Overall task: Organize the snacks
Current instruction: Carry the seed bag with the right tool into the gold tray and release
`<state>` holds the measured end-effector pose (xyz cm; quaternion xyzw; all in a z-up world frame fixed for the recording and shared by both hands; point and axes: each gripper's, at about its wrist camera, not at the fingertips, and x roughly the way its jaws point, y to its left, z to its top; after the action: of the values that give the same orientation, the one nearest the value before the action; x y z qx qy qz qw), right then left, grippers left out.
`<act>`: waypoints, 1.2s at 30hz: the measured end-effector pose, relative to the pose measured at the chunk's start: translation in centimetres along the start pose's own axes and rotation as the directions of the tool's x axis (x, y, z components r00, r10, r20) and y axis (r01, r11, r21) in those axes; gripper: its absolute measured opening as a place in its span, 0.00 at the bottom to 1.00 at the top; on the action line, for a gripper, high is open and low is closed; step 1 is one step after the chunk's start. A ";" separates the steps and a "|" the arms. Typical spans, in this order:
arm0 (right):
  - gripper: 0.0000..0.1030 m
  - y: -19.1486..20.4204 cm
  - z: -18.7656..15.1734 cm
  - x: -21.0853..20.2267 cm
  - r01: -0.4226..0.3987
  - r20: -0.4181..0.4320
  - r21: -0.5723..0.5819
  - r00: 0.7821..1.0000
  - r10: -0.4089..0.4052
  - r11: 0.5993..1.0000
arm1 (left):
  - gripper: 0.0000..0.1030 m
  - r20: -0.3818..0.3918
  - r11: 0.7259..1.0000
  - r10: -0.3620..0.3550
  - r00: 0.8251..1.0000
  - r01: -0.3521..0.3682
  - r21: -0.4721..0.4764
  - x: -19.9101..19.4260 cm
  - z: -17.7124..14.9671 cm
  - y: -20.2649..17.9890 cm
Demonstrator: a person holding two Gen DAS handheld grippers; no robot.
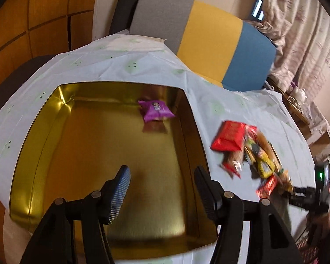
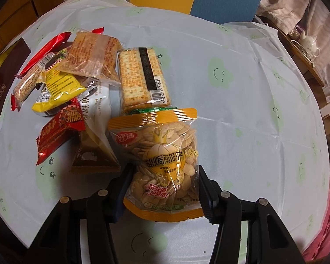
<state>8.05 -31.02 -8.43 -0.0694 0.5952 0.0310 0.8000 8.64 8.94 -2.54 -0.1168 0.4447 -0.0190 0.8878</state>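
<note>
Early days here: one purple packet sits alone at the far right corner of the gold tin, and the rest of the snack pile still lies out on the desk, just beside the tin's right wall. The left tool hovers over the tin's near edge, fingers wide apart and holding nothing. The right tool straddles the pumpkin seed bag at the pile's near side, fingers against the bag's lower corners; whether they're actually pinching it, I cannot tell. Most of the sorting looks left to do.
</note>
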 end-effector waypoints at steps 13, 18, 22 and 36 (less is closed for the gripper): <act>0.48 0.7 -3.0 -3.9 -0.114 0.042 0.065 0.993 0.111 0.991 | 0.60 0.006 0.998 0.052 0.999 -0.052 -0.028 -1.9 -3.8 2.2; 0.48 3.4 -3.5 -5.8 -0.213 0.096 0.029 0.973 0.210 0.977 | 0.60 0.022 0.994 0.086 0.996 -0.085 -0.066 -2.6 -4.0 3.7; 0.48 8.5 -2.1 -7.6 -0.304 0.119 -0.069 0.943 0.310 0.950 | 0.60 0.021 0.992 0.092 0.996 -0.090 -0.083 -2.7 -4.0 4.2; 0.49 26.1 5.6 -10.6 -0.451 0.116 -0.314 0.855 0.505 0.836 | 0.60 0.027 0.987 0.111 0.993 -0.107 -0.122 -3.2 -4.3 6.3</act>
<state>6.86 -4.05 1.31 -0.0251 0.5023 0.3196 0.8031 2.82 14.62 -3.95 -0.1460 0.4358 0.0584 0.8862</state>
